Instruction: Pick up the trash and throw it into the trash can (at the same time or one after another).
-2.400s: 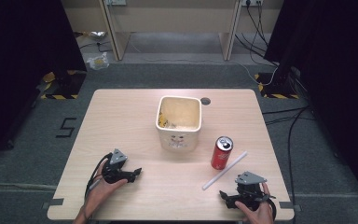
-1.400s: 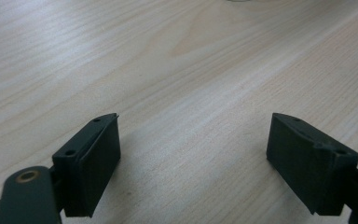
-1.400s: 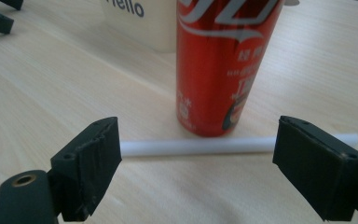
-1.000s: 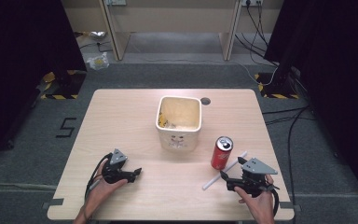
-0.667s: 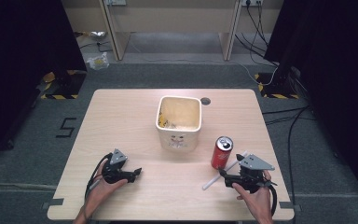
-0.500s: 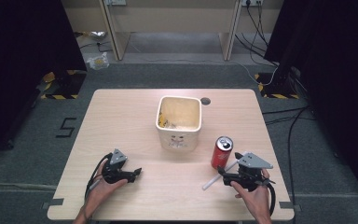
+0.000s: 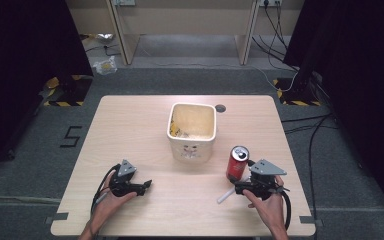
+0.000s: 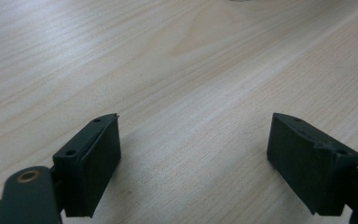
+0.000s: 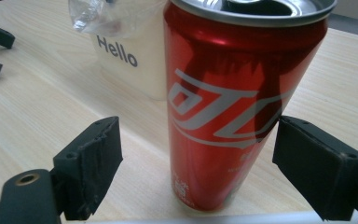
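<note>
A red soda can (image 7: 238, 162) stands upright on the wooden table (image 7: 135, 125), to the right of a cream bin (image 7: 192, 131). My right gripper (image 7: 241, 186) sits just in front of the can, open. In the right gripper view the can (image 9: 233, 107) stands between the two spread jaws of the right gripper (image 9: 198, 140), and neither pad touches it. A white stick (image 7: 226, 196) lies on the table under that gripper. My left gripper (image 7: 146, 185) rests open at the front left, and in the left gripper view the left gripper (image 8: 193, 158) has bare wood between its jaws.
The cream bin (image 9: 126, 51) bears the word "Hello" and holds crumpled clear plastic and scraps. A round cable hole (image 7: 220, 108) sits near the table's far edge. Dark floor, cables and desk legs surround the table.
My right gripper has moved from the front edge forward and left to the can, so its open jaws now stand on either side of it. The left gripper has stayed still.
</note>
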`<state>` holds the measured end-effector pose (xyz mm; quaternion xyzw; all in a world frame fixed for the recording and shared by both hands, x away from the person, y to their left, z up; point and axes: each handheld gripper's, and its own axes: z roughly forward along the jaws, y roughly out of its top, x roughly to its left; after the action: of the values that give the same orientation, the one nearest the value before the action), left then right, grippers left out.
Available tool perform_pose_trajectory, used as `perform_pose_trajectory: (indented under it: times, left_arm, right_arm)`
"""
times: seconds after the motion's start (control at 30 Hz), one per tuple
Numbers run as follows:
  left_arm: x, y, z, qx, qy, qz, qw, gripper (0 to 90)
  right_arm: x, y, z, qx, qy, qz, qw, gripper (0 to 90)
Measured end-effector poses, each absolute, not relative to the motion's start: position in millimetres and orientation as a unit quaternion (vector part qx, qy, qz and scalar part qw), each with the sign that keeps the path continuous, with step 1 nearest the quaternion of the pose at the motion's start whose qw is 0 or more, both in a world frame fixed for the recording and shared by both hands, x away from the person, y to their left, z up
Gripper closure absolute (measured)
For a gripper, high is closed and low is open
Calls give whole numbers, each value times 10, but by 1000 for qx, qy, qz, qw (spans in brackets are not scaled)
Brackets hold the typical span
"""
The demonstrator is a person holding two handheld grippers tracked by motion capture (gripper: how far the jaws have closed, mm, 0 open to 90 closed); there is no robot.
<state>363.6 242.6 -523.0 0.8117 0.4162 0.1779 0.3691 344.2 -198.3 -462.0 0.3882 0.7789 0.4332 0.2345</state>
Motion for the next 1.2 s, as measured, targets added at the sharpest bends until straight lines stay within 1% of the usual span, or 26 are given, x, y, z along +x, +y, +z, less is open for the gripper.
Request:
perform_pose_trajectory:
  times: [0.53, 0.57, 0.6, 0.63, 0.67, 0.73, 0.77, 1.03, 1.2]
  left_arm:
    - [3636, 2426, -5230, 812, 416, 177, 369, 164]
    - [3636, 2426, -5230, 812, 416, 177, 369, 164]
    - [3636, 2426, -5230, 812, 416, 178, 369, 164]
    - [3636, 2427, -5230, 812, 416, 177, 369, 164]
    - [3636, 2427, -5230, 812, 416, 177, 369, 164]
    - [3636, 2427, -5230, 812, 416, 177, 369, 164]
    - [3636, 2427, -5230, 812, 416, 177, 369, 164]
    - [3636, 2427, -5230, 812, 416, 177, 369, 164]
    - [3636, 2427, -5230, 812, 416, 177, 369, 164]
  right_arm:
    - [3627, -1917, -4664, 397, 772, 439, 232, 207]
    - [3640, -1909, -4679, 398, 774, 433, 233, 240]
    - [3640, -1909, -4679, 398, 774, 433, 233, 240]
    - [3651, -1910, -4691, 401, 774, 432, 231, 274]
    - [3651, -1910, -4691, 401, 774, 432, 231, 274]
    - [3668, -1921, -4693, 399, 774, 433, 233, 326]
    - [3681, -1924, -4696, 399, 772, 438, 230, 332]
    - [3673, -1936, -4638, 399, 769, 442, 232, 336]
    - [3671, -1937, -4465, 393, 764, 451, 242, 337]
